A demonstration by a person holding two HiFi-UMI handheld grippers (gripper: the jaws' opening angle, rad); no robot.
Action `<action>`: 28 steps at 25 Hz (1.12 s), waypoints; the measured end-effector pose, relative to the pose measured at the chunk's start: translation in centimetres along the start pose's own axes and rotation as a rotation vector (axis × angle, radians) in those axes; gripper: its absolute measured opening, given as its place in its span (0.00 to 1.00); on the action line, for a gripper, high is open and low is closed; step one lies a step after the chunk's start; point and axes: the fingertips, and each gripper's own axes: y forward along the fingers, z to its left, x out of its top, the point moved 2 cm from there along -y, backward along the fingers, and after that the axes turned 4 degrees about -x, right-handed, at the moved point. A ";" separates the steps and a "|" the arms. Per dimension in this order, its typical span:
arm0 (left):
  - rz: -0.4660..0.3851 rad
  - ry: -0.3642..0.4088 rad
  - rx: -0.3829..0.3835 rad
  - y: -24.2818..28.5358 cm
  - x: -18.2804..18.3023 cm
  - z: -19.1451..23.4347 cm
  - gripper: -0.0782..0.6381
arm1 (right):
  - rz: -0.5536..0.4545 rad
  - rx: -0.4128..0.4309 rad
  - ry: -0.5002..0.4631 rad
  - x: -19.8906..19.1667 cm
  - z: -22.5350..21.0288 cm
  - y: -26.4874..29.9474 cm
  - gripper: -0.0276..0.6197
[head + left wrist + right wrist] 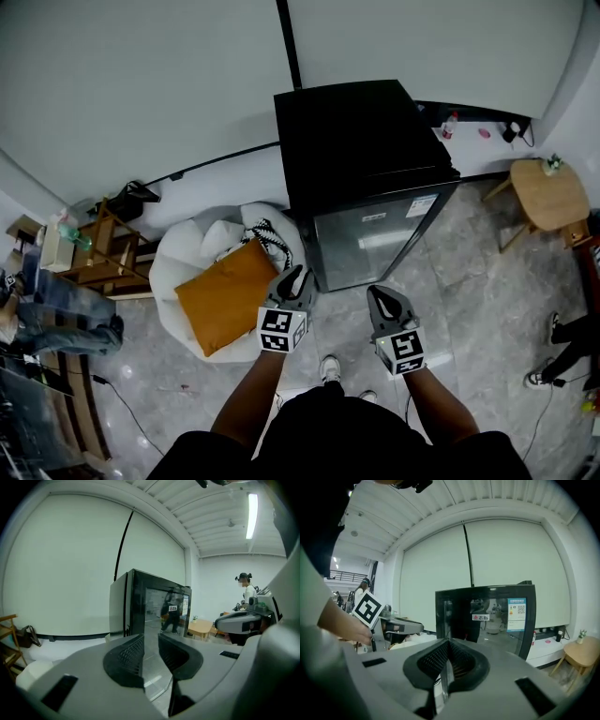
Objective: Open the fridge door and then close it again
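A black mini fridge (pixel 361 150) stands against the wall with its glass door (pixel 375 234) closed and facing me. Both grippers hover in front of the door without touching it. My left gripper (pixel 298 274) is near the door's left edge; in the left gripper view its jaws (pixel 151 637) stand apart with nothing between them, and the fridge (pixel 154 606) shows through the gap. My right gripper (pixel 377 292) is level with the door's middle. In the right gripper view its jaw tips (pixel 448 643) meet, empty, with the fridge (pixel 487 616) ahead.
A white beanbag (pixel 192 258) with an orange cushion (pixel 225 292) lies left of the fridge. A wooden stool (pixel 548 195) stands to the right and a wooden rack (pixel 108 248) at the far left. A person (pixel 246 590) stands in the background.
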 end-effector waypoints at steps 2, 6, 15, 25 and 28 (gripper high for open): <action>0.005 0.001 -0.002 0.6 -0.2 0.6 0.29 | 0.007 0.001 -0.008 -0.1 0.1 0.5 0.06; 0.021 0.005 0.001 2.1 -0.6 2.0 0.29 | 0.017 0.005 -0.013 -0.2 0.3 1.5 0.06; 0.060 0.049 -0.008 5.0 -1.2 4.5 0.30 | 0.047 0.013 -0.015 -1.0 0.6 2.9 0.06; 0.068 0.042 -0.045 7.1 -1.5 4.8 0.30 | 0.070 0.003 -0.017 -1.4 0.8 3.6 0.06; 0.064 0.052 -0.052 7.5 -1.2 4.8 0.30 | 0.076 -0.006 -0.017 -1.4 0.7 3.6 0.06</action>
